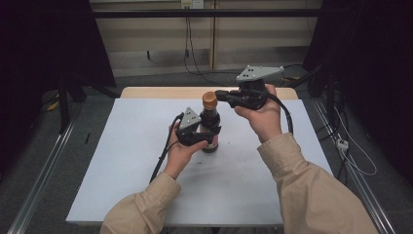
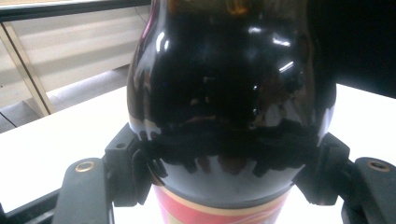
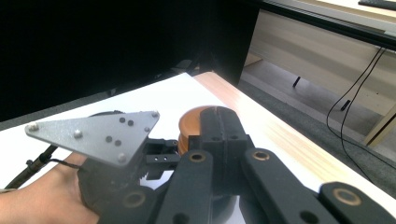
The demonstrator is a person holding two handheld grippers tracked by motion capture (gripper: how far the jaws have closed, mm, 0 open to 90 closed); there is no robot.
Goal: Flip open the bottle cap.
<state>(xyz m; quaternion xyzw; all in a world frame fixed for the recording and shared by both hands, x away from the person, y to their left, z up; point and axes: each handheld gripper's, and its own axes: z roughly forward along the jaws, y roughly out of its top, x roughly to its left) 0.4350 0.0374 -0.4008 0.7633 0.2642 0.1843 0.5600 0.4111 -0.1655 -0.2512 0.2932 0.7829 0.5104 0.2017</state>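
A dark glass bottle (image 1: 210, 122) with an orange-brown cap (image 1: 210, 100) stands upright near the middle of the white table (image 1: 141, 165). My left gripper (image 1: 208, 135) is shut on the bottle's lower body. In the left gripper view its two jaws press on either side of the glossy bottle (image 2: 229, 84), just above a red label (image 2: 219, 212). My right gripper (image 1: 220, 94) is held level at the height of the cap, on the cap's right side. Its jaws are shut together, with the tips (image 3: 219, 123) against the cap (image 3: 189, 128) and nothing between them.
A wooden strip (image 1: 160, 92) runs along the table's far edge. Cables (image 1: 190, 53) hang down the back wall and others lie on the floor at the right (image 1: 358, 161). Metal rails (image 1: 44, 175) flank the table. The left gripper's grey plate (image 3: 100, 135) sits close to the right jaws.
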